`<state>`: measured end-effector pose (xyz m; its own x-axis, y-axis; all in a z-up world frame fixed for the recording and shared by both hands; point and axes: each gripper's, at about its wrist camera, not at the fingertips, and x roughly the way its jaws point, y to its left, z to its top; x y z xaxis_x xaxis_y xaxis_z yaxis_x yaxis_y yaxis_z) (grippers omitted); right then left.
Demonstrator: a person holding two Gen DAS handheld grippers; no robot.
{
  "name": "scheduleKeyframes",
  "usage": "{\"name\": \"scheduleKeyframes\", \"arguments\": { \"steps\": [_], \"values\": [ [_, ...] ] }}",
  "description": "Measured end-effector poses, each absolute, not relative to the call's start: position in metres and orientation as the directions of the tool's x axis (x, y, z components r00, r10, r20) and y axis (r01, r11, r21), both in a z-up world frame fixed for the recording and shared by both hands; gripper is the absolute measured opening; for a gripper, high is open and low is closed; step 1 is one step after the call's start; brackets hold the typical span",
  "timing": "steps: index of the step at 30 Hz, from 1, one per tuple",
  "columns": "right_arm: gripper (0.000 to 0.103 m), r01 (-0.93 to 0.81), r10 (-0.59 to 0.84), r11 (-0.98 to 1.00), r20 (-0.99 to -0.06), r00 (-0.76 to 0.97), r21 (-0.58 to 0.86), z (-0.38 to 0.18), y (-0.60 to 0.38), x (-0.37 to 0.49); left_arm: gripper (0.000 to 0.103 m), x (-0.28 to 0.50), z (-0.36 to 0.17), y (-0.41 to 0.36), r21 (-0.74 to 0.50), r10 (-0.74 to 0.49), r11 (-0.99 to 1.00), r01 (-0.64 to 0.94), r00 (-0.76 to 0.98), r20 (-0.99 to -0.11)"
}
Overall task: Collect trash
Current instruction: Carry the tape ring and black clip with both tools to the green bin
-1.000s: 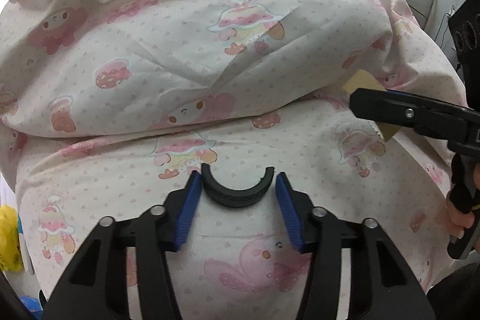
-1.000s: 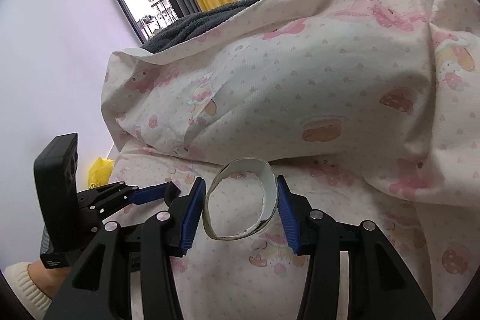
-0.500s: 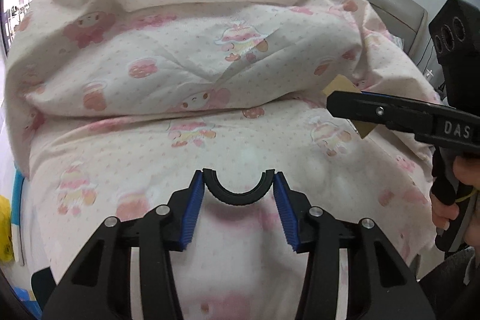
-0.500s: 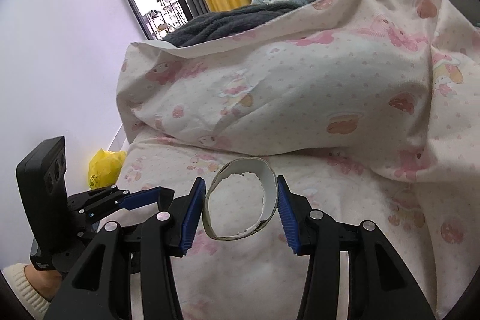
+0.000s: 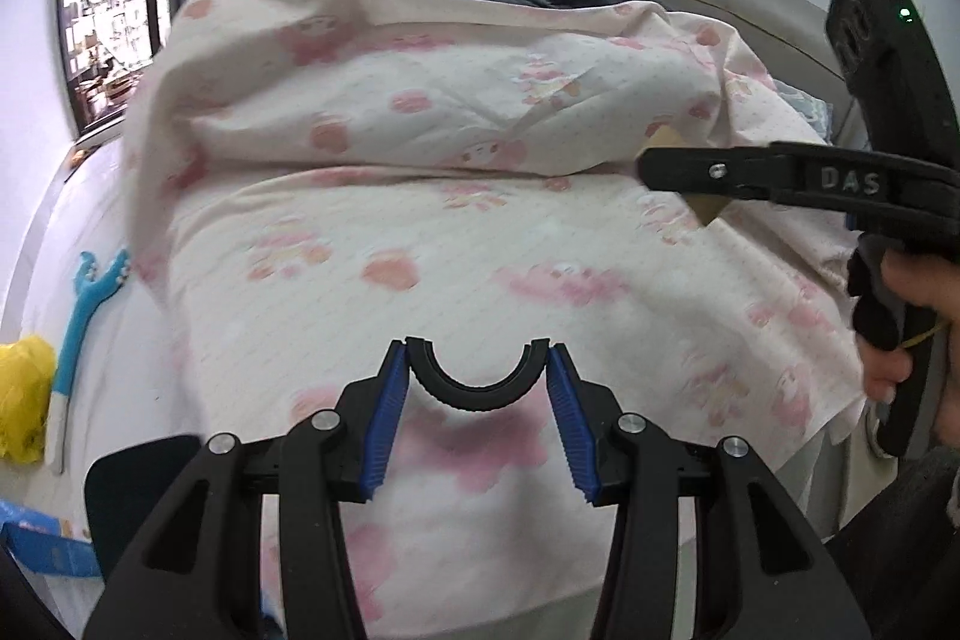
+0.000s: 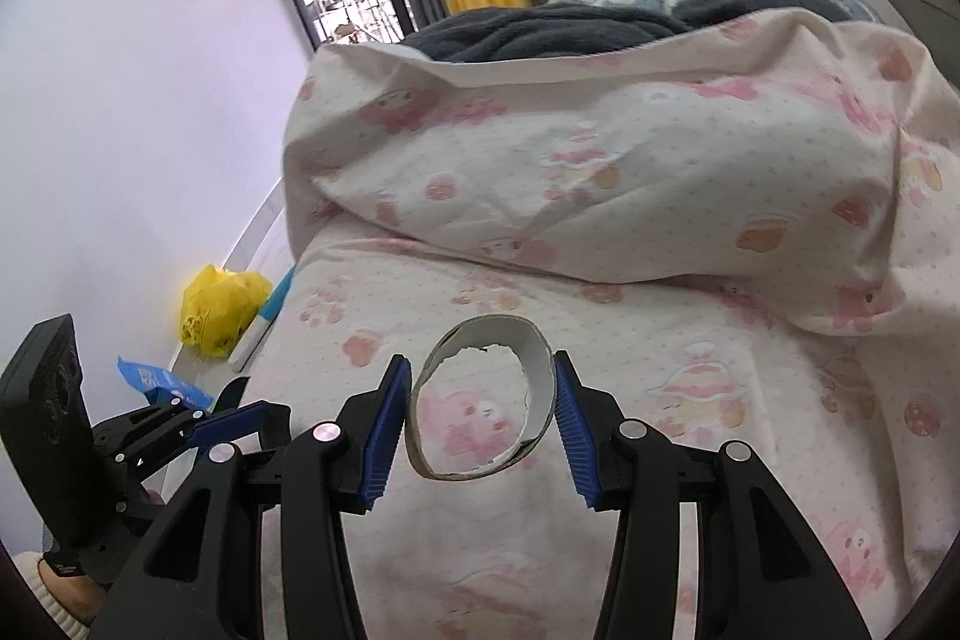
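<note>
Bed [image 6: 690, 400], two seemingly gripped scraps

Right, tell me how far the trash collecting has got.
Done: nothing visibly binned yet. In hand: left tongs clamp a black half-ring; right tongs clamp a cardboard tube. Left: drop both, perhaps by the yellow bag beside the bed.

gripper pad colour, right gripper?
Blue ribbed pads on black fingers, clamping the cardboard ring. Clearest in the right wrist view.
</note>
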<state>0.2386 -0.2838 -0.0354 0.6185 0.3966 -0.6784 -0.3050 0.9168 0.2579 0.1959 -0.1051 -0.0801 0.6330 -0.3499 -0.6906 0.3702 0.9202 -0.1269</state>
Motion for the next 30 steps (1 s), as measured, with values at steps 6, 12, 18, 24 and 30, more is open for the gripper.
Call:
{"name": "scheduleKeyframes", "arguments": {
  "steps": [6,12,18,24,30],
  "values": [
    [0.048,-0.336,0.412,0.908,-0.683,0.604,0.251,-0.03,-0.252,0.227,0.05,0.189,-0.081,-0.068,-0.126,-0.306,0.944,0.305,0.662,-0.684],
    [0.048,-0.39,0.436,0.89,-0.686,0.582,0.235,-0.024,-0.208,0.221,0.05,0.188,-0.088,-0.024,-0.128,-0.247,0.966,0.223,0.67,-0.699],
    [0.048,-0.453,0.473,0.862,-0.682,0.557,0.228,-0.02,-0.16,0.215,0.05,0.188,-0.097,0.028,-0.128,-0.177,0.984,0.122,0.666,-0.725],
    [0.048,-0.525,0.51,0.823,-0.688,0.517,0.216,-0.019,-0.106,0.209,0.05,0.186,-0.111,0.072,-0.138,-0.134,0.989,0.045,0.642,-0.755],
    [0.048,-0.576,0.534,0.79,-0.699,0.475,0.213,-0.024,-0.06,0.207,0.05,0.181,-0.135,0.114,-0.129,-0.094,0.991,-0.02,0.576,-0.812]
  ]
}}
